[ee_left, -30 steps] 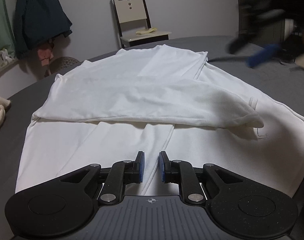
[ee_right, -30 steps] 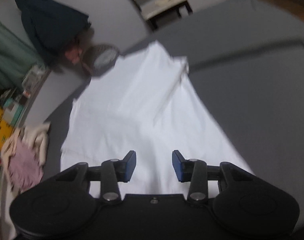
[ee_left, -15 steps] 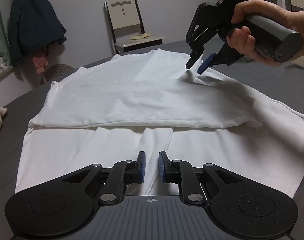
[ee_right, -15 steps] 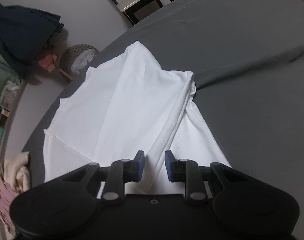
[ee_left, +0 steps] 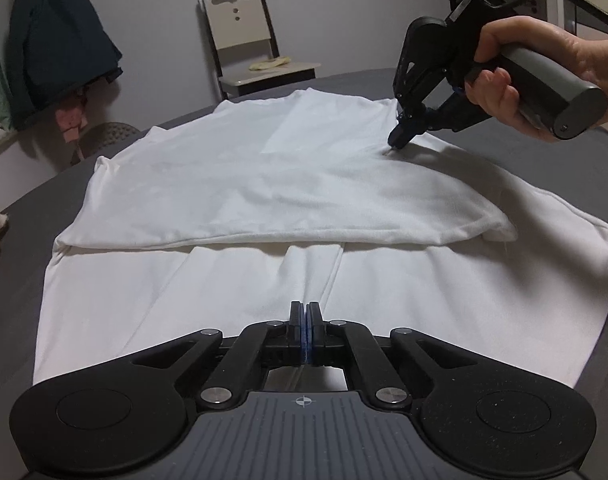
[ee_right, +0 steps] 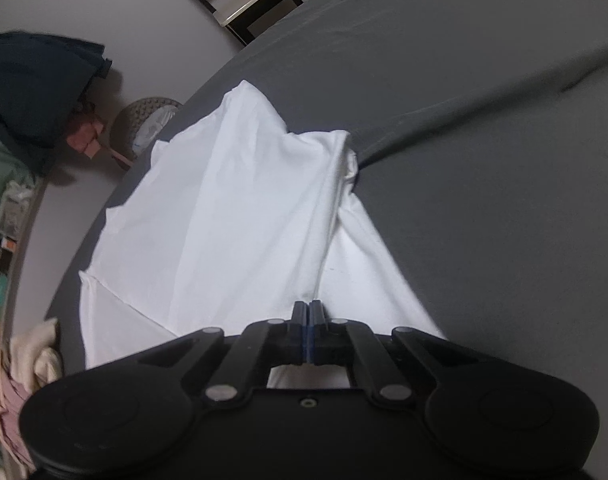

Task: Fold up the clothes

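Garment: we see the white shirt (ee_left: 264,184) half-folded on the grey bed (ee_right: 483,160) | right gripper (ee_left: 397,140) nearer, pinched on its far fold | left gripper (ee_left: 306,320) clenched at its near hem, grip uncertain | fold runs crosswise.

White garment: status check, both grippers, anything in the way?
Left gripper shut, low over near hem. Right gripper shut, tips on white garment at far edge; a pinch not confirmed. Garment half-folded on grey surface. Nothing in the way.
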